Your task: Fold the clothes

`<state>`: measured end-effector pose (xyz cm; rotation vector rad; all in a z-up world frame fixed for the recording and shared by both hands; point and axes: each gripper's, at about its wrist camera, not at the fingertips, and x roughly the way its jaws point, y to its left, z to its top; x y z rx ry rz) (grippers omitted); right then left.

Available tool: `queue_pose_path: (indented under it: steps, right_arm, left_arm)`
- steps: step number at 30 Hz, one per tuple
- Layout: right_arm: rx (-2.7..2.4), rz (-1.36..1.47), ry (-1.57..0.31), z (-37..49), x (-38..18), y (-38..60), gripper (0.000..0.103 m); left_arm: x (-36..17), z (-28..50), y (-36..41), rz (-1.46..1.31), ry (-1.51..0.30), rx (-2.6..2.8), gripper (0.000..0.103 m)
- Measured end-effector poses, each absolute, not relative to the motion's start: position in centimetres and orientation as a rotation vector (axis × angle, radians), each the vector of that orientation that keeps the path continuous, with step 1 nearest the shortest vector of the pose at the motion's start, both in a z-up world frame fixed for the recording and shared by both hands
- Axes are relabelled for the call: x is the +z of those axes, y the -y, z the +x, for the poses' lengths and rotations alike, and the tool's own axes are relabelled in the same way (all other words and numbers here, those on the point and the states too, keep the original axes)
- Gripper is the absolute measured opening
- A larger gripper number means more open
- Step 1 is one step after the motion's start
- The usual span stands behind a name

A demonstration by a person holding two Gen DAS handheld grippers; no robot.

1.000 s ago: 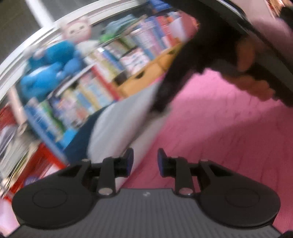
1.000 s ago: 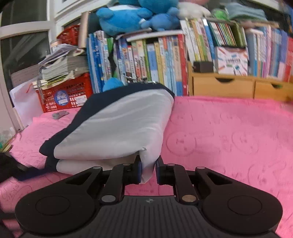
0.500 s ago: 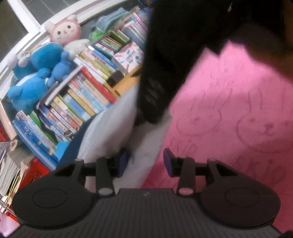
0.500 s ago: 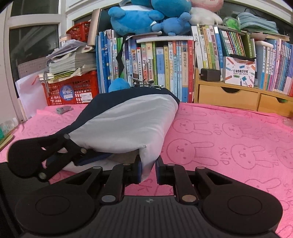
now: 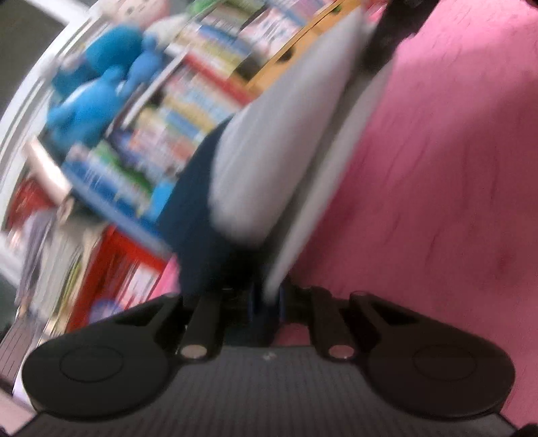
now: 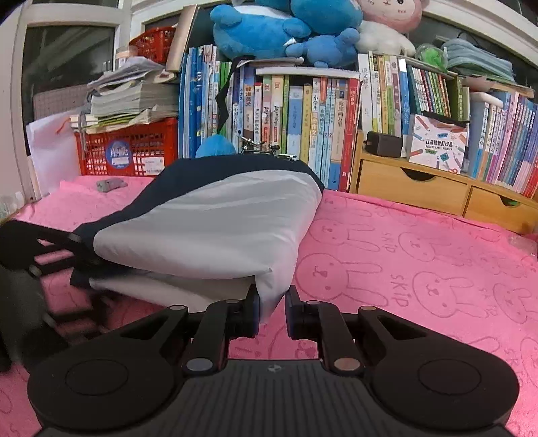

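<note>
While the folded grey-and-navy fabric garment [image 6: 215, 232] lies on the pink bunny-print towel [image 6: 420, 269], the right gripper [image 6: 272, 311] pinches its grey corner and the left gripper [image 5: 267, 302] pinches its opposite edge.

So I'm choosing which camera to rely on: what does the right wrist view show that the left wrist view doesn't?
Right wrist only: the left gripper at the garment's far corner, sharp bunny prints. Left wrist only: dark-blue cloth between its own fingers, heavily blurred. Both: the folded white and dark-blue garment, pink bunny-print towel, blue plush toys.
</note>
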<state>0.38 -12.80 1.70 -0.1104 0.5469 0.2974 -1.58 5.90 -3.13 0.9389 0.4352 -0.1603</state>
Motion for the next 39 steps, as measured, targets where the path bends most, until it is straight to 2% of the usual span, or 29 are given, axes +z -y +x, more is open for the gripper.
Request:
queue_pose_path:
  steps: [7,12,16,18,24,30,34,35,36,38,39]
  right_arm:
    - [0.275,-0.218,-0.514,-0.4,0.5,11.8,0.016]
    - [0.247,-0.349,-0.464,-1.3,-0.6,10.3,0.019]
    - [0.228,-0.398,-0.440,-1.5,-1.1,9.6,0.027]
    - [0.219,-0.411,-0.432,-1.6,-1.2,9.5,0.031]
    - [0.223,-0.373,-0.441,-1.0,-0.7,10.3,0.033]
    - [0.230,-0.354,-0.459,-0.8,-1.0,10.5,0.034]
    - [0.247,-0.318,-0.493,-0.3,-1.4,10.4,0.035]
    - [0.246,-0.316,-0.503,-0.1,-1.5,10.3,0.035]
    - [0.239,-0.310,-0.505,0.2,-1.5,10.2,0.035]
    - [0.214,-0.285,-0.498,0.6,-1.1,10.5,0.023]
    - [0.207,-0.280,-0.489,0.6,-0.8,10.7,0.020]
  left_arm:
    - [-2.6,-3.7,-9.8,0.949,-0.460,0.005,0.021]
    - [-0.6,-5.9,-10.5,0.902,-0.350,0.041,0.034]
    - [-0.5,-7.2,-7.5,0.972,-0.260,-0.082,0.047]
    - [-0.7,-7.3,-5.9,0.989,-0.231,-0.144,0.049]
    - [-2.5,-4.6,-2.4,1.045,-0.207,-0.220,0.049]
    - [-3.6,-1.0,-3.3,1.121,-0.224,-0.150,0.049]
    - [-4.6,-0.2,-3.7,1.207,-0.213,-0.127,0.047]
    - [-4.4,0.1,-3.8,1.193,-0.230,-0.120,0.038]
    - [-4.3,0.5,-4.0,1.178,-0.247,-0.112,0.022]
    - [-4.1,0.5,-4.2,1.145,-0.261,-0.114,0.013]
    - [-4.0,0.3,-4.4,1.128,-0.264,-0.117,0.011]
